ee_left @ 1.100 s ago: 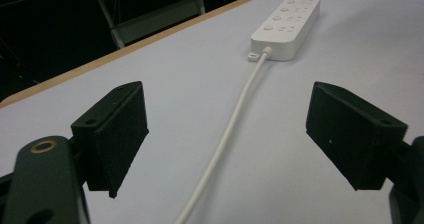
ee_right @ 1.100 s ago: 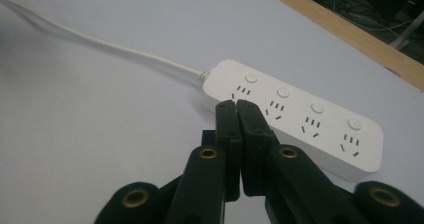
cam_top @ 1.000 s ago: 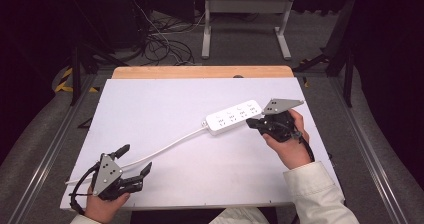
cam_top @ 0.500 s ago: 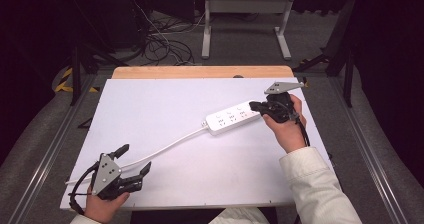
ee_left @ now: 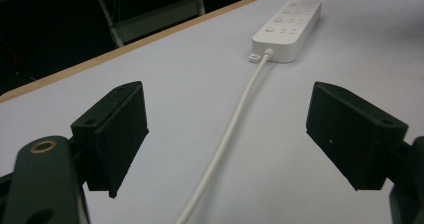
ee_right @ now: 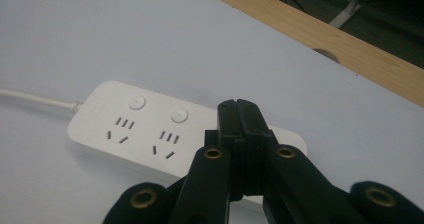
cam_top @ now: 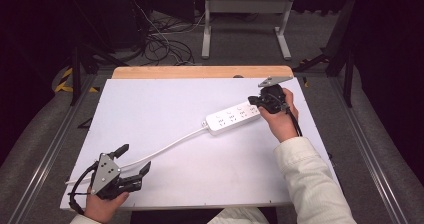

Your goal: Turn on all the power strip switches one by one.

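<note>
A white power strip (cam_top: 232, 118) lies on the white tabletop (cam_top: 165, 104), right of centre; its sockets and two round buttons (ee_right: 136, 102) face up. Its white cable (cam_top: 165, 147) runs toward the front left corner. My right gripper (cam_top: 253, 102) is shut with nothing between its jaws, and its tip (ee_right: 240, 108) rests over the strip's right end (ee_right: 287, 134); I cannot tell if it touches. My left gripper (cam_top: 135, 157) sits low at the front left with its jaws wide open. The cable (ee_left: 227, 139) passes between them untouched, leading to the strip (ee_left: 287, 26).
A wooden strip (cam_top: 200, 72) borders the table's far edge, with a small round hole (ee_right: 326, 53) in it. Beyond stand a metal frame (cam_top: 245, 14) and loose cables (cam_top: 160, 44) on the floor. Dark rails flank both sides.
My right gripper has moved away from the person and slightly left, ending over the strip's right end. The left gripper and the strip have stayed put.
</note>
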`<state>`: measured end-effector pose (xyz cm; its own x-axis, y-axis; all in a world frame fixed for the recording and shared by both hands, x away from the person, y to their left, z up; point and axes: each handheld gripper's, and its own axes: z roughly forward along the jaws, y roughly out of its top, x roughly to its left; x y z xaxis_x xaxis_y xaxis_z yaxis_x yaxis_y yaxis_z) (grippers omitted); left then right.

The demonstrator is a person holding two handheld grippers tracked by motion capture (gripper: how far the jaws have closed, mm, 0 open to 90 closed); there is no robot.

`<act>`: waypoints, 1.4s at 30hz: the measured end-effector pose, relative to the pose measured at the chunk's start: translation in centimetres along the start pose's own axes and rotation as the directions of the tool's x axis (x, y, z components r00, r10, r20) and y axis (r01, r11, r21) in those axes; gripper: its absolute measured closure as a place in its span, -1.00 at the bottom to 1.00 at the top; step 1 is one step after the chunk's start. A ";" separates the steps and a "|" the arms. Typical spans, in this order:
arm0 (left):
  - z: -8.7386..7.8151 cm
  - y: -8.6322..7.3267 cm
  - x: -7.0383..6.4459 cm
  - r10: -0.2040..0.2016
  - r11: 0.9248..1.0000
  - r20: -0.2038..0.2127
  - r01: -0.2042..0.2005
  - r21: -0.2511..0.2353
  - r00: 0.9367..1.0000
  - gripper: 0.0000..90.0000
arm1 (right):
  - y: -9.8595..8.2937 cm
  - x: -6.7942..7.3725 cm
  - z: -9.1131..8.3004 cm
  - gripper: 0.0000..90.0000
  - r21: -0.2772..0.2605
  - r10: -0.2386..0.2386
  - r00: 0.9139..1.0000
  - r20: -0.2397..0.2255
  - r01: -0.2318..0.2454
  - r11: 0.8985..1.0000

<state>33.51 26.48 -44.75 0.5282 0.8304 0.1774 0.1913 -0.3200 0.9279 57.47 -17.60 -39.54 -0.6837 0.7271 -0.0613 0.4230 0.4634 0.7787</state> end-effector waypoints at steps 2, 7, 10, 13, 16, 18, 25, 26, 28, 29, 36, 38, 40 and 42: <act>0.0 0.0 0.1 -0.005 1.000 0.000 0.005 0.000 1.000 -0.62 | -0.1 -0.4 0.5 1.00 0.007 0.003 1.000 0.002 -0.003 1.000; 0.0 0.0 0.1 -0.013 1.000 0.005 0.013 0.000 1.000 -0.62 | -0.2 -1.1 1.8 1.00 0.021 0.017 1.000 0.018 -0.017 1.000; 0.0 0.0 0.0 -0.014 1.000 0.003 0.014 0.000 1.000 -0.62 | -0.3 -1.5 2.7 1.00 0.026 0.035 0.999 0.025 -0.036 0.999; 0.0 -0.1 0.1 -0.011 1.000 0.002 0.011 0.001 1.000 -0.62 | -0.4 -1.8 3.5 1.00 0.042 0.041 0.999 0.031 -0.042 0.998; 0.1 -0.1 0.2 -0.019 1.000 0.002 0.019 -0.001 1.000 -0.62 | -0.6 -2.1 4.2 1.00 0.053 0.051 0.998 0.033 -0.053 0.997; 0.1 -0.1 0.2 -0.023 1.000 0.005 0.023 0.000 1.000 -0.62 | -0.7 -2.3 4.6 1.00 0.064 0.057 0.998 0.040 -0.059 0.996; 0.1 -0.1 0.2 -0.027 1.000 0.009 0.027 0.002 1.000 -0.62 | -1.1 -2.7 5.8 1.00 0.093 0.070 0.996 0.050 -0.074 0.993; 0.1 -0.1 0.2 -0.028 1.000 0.009 0.028 0.002 1.000 -0.62 | -1.3 -2.8 6.1 1.00 0.096 0.069 0.996 0.053 -0.074 0.993; 0.1 -0.2 0.2 -0.030 1.000 0.011 0.030 0.003 0.999 -0.62 | -1.3 -2.8 6.2 1.00 0.101 0.072 0.996 0.054 -0.077 0.992; 0.1 -0.2 0.2 -0.029 1.000 0.011 0.029 0.004 1.000 -0.62 | -1.4 -2.8 6.3 1.00 0.101 0.075 0.996 0.056 -0.080 0.992; 0.1 -0.1 0.2 -0.030 1.000 0.010 0.030 0.003 0.999 -0.62 | -1.6 -3.0 6.6 1.00 0.119 0.074 0.995 0.069 -0.082 0.990; 0.1 -0.1 0.2 -0.029 1.000 0.010 0.029 0.003 1.000 -0.62 | -1.6 -3.0 6.6 1.00 0.123 0.070 0.995 0.070 -0.078 0.989; 0.1 -0.1 0.2 -0.027 1.000 0.010 0.027 0.002 1.000 -0.62 | -1.6 -3.0 6.6 1.00 0.124 0.069 0.995 0.074 -0.077 0.989; 0.1 -0.1 0.2 -0.026 1.000 0.010 0.026 0.003 1.000 -0.62 | -1.6 -3.0 6.6 1.00 0.124 0.069 0.995 0.075 -0.078 0.989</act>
<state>33.70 26.64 -44.88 0.5315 0.8337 0.1501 0.2071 -0.2997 0.9313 62.77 -17.14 -44.77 -0.6066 0.7932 -0.0543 0.5450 0.4646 0.6979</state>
